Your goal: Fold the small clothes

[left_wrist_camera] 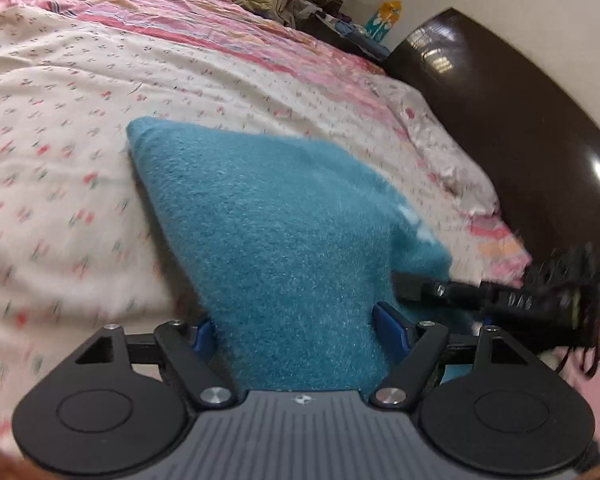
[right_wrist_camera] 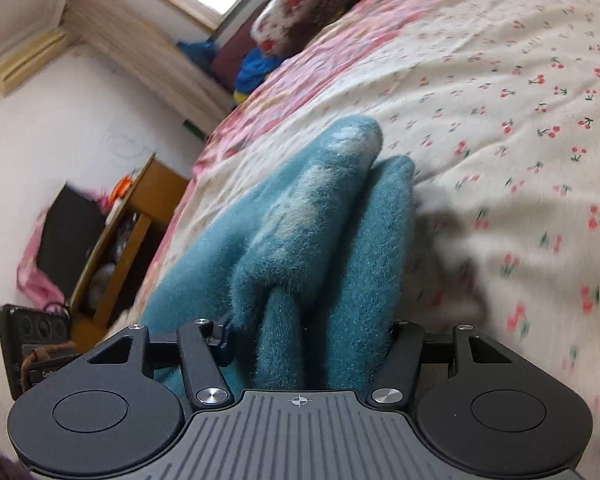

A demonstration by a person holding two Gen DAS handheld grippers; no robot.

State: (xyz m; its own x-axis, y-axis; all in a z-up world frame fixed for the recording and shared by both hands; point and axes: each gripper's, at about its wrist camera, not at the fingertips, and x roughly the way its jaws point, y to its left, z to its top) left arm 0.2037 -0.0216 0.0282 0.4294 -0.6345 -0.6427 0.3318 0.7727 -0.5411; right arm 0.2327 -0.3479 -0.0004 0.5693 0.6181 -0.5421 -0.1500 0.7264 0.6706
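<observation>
1. Two grippers hold one teal garment over the bed, probably lifting it for a fold.
2. Left gripper, low centre, clamps one thick layer.
3. Right gripper, low centre, pinches bunched folds.
4. Garment is fuzzy, woolly knit with pale patches; the sheet is thin cherry-print cotton.

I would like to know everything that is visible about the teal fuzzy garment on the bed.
The teal fuzzy garment looks like soft, hairy knit with a pale whitish pattern on one part. It lies on the cherry-print bedsheet, bunched into thick folds. One end runs between the fingers of the left tongs, and doubled folds fill the right tongs. Both seem to grip it. Its exact type cannot be told.
</observation>
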